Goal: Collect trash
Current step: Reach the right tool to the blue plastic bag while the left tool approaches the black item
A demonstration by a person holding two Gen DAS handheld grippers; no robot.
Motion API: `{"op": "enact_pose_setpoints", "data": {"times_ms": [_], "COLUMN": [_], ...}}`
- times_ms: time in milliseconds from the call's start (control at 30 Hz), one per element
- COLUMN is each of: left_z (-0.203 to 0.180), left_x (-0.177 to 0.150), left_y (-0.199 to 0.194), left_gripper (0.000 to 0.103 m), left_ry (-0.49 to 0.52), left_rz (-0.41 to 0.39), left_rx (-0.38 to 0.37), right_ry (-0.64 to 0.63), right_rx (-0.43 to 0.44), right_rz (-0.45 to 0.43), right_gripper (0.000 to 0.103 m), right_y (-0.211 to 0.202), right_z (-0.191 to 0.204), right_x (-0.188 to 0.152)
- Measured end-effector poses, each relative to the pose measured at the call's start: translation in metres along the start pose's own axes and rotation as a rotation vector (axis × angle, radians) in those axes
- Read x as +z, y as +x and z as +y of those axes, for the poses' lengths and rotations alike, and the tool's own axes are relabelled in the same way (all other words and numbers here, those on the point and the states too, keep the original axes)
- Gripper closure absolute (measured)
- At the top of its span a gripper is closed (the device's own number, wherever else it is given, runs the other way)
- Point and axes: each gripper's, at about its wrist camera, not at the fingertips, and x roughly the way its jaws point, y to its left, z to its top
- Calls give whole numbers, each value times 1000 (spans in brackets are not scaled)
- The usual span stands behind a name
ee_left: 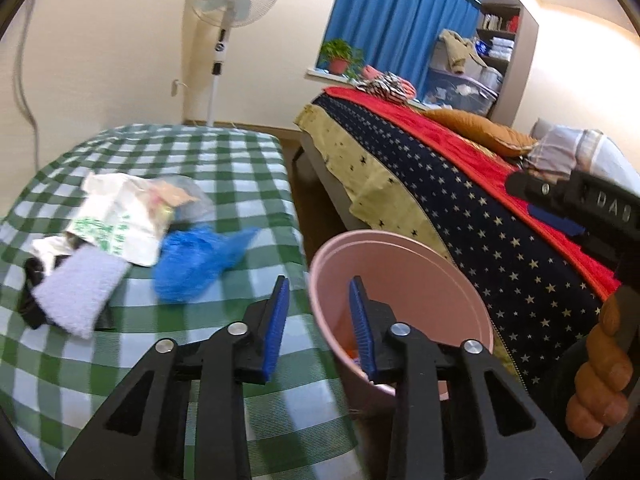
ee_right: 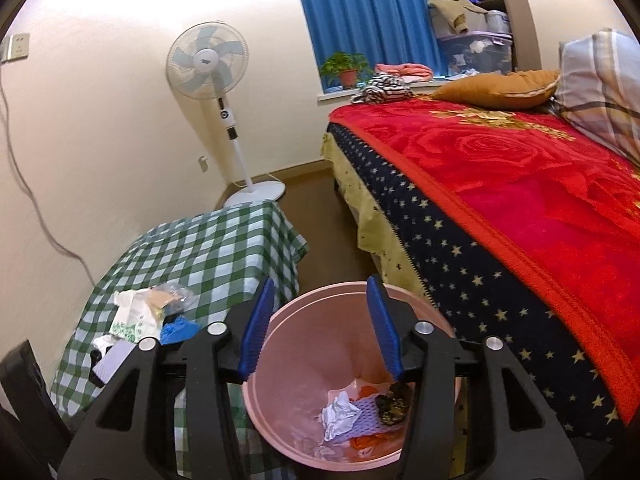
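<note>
A: One pink bin stands on the floor between the checked counter and the bed. Look inside: crumpled white paper, a pale purple mesh piece, something orange and a dark, mottled lump, all lying at the bottom.

B: And both tools?

A: The right tool hangs over the bin's mouth, its blue pads apart, nothing between them. The left tool is apart too and empty; one pad sits over the counter's edge, the other over the bin's rim.

B: What's left on the counter?

A: A heap near its middle. A white bag with green print, a clear plastic wrapper with something tan in it, a crumpled blue piece, a pale purple cloth lying on something black. They touch or overlap one another, well apart from the bin.

B: Other containers?

A: A clear storage box beyond the bed, contents too small to tell.
</note>
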Motion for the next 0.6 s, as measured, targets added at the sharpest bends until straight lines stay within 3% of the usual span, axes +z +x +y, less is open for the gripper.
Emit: {"op": "enact_pose_setpoints", "data": {"times_ms": [300,600], "left_z": [47,92], "left_x": [2,-2], "left_y": [-32,-54], "left_gripper": [78,80], "left_ry": [-59,-128], "left_rz": [-54,-102], "left_rx": [90,208], "right_ry": [-27,-72], "right_rx": [69,159], "right_rz": [24,57], "right_gripper": [67,72], "right_y": [8,25], "right_z": [30,73], "right_x": [-12,-25]}}
